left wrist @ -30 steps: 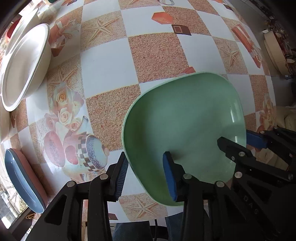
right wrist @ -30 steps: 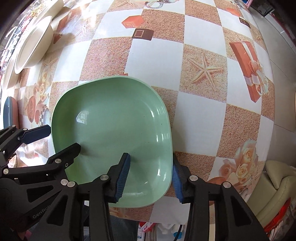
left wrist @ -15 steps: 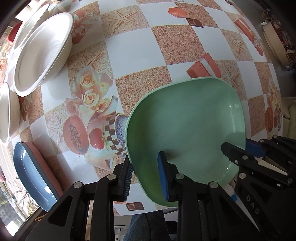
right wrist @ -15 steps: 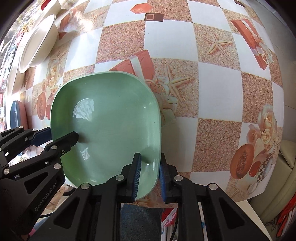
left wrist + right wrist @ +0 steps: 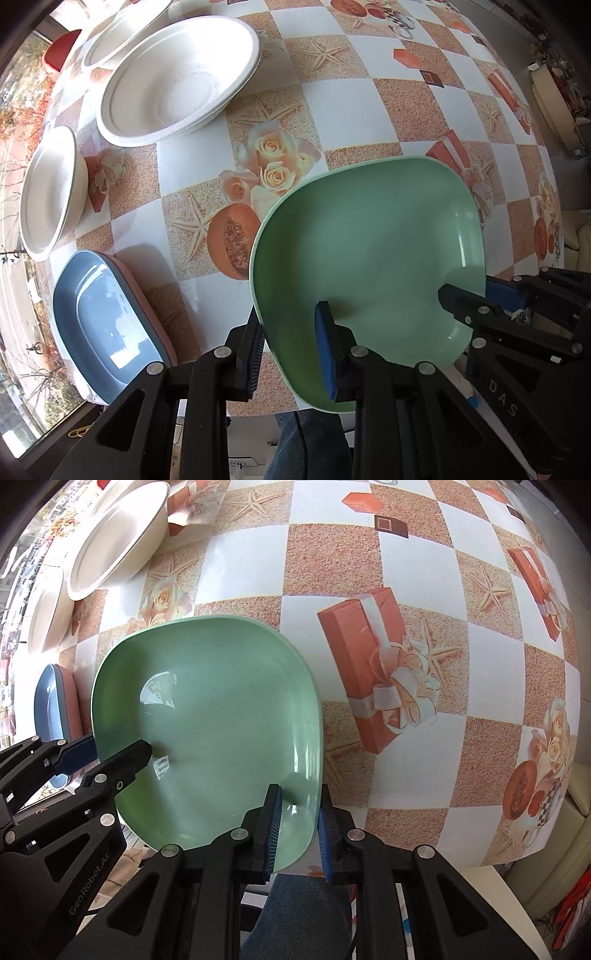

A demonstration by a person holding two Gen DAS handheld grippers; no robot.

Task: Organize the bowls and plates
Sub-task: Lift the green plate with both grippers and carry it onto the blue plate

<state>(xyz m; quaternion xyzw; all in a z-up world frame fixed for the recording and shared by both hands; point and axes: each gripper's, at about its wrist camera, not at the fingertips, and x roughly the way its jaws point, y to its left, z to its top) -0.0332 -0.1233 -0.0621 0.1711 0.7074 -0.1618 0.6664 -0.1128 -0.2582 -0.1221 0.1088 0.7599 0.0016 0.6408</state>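
Note:
A green squarish plate point(image 5: 369, 258) is held above the table by both grippers. My left gripper point(image 5: 290, 347) is shut on its near left rim, and my right gripper point(image 5: 299, 830) is shut on its near right rim point(image 5: 310, 812). The plate also fills the right wrist view point(image 5: 207, 720). A blue plate point(image 5: 99, 325) lies on a pink plate point(image 5: 147, 310) at the table's near left edge, left of the green plate. Three white bowls stand further left and back: a large one point(image 5: 177, 77), one behind it point(image 5: 122, 33) and one at the left edge point(image 5: 48, 192).
The table point(image 5: 369, 55) has a checked cloth with printed roses, starfish and gift boxes. Its near edge runs just under the grippers. A cream sofa point(image 5: 554, 867) stands off the table's right side, and a window lies beyond the left edge.
Both grippers have closed on the green plate's rim, lifted it and carried it left towards the blue and pink plates. The white bowls have come further into view.

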